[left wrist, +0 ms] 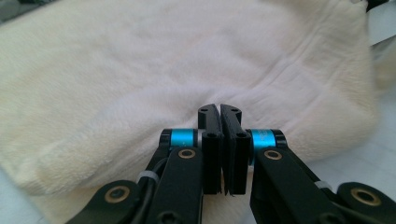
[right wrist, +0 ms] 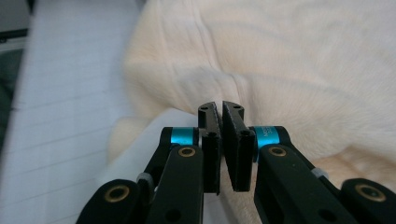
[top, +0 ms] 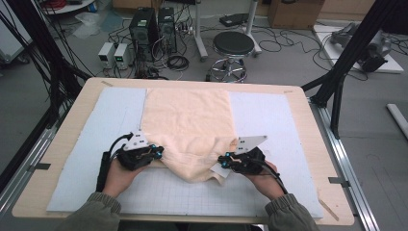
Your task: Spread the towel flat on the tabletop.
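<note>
Left gripper point(left wrist: 220, 114), right gripper point(right wrist: 220, 112): jaws pinched on cream towel point(top: 190, 122) edge; no legible writing.

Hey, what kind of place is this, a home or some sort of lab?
Most likely a robotics or recording lab, not a home: computer towers and power supplies sit on the floor amid tangled cables, and black frame struts stand beside the table.

I note even, soft overhead light across the table point(top: 298, 103), with faint shadows and no glare. Both gripper views render the towel point(left wrist: 140, 70) bright, slightly washed (edges blurred); the high view is low-resolution.
</note>
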Motion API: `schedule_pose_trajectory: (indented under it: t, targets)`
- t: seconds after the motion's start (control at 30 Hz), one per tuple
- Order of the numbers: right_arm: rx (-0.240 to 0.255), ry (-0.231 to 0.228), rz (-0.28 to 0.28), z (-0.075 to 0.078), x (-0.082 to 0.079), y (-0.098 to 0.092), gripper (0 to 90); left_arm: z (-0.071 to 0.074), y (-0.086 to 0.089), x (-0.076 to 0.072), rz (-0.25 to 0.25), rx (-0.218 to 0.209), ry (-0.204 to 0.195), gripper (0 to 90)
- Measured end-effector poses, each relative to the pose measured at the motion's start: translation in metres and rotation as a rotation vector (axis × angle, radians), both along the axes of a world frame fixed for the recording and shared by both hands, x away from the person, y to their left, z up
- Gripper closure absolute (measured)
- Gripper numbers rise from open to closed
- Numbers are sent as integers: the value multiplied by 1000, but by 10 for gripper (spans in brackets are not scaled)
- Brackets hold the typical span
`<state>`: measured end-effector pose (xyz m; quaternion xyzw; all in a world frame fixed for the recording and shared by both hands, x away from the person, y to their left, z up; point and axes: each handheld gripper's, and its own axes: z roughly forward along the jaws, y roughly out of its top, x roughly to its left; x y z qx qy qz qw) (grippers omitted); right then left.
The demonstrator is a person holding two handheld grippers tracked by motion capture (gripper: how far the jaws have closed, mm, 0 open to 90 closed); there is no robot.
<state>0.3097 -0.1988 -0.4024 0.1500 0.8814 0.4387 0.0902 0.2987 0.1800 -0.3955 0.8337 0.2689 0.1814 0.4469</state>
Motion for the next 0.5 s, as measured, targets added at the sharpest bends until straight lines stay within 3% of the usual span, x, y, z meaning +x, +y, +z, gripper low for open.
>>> schedule_pose_trajectory:
  t: [0.13,0.23,0.3,0.4,0.5]
  targets:
    - [39,-70,17,33,-31,-14,862,33,6,-31,-48,-39,-58,873]
    - [41,-121,31,56,-51,-18,862,56,2,-52,-92,-30,-94,873]
    - [48,-138,53,73,-65,-19,862,68,-1,-59,-126,-36,-89,873]
    - [23,-127,66,82,-69,-16,859,68,-9,-50,-141,12,-76,872]
    - [-23,-79,59,66,-51,-9,855,41,-15,-21,-116,36,11,869]
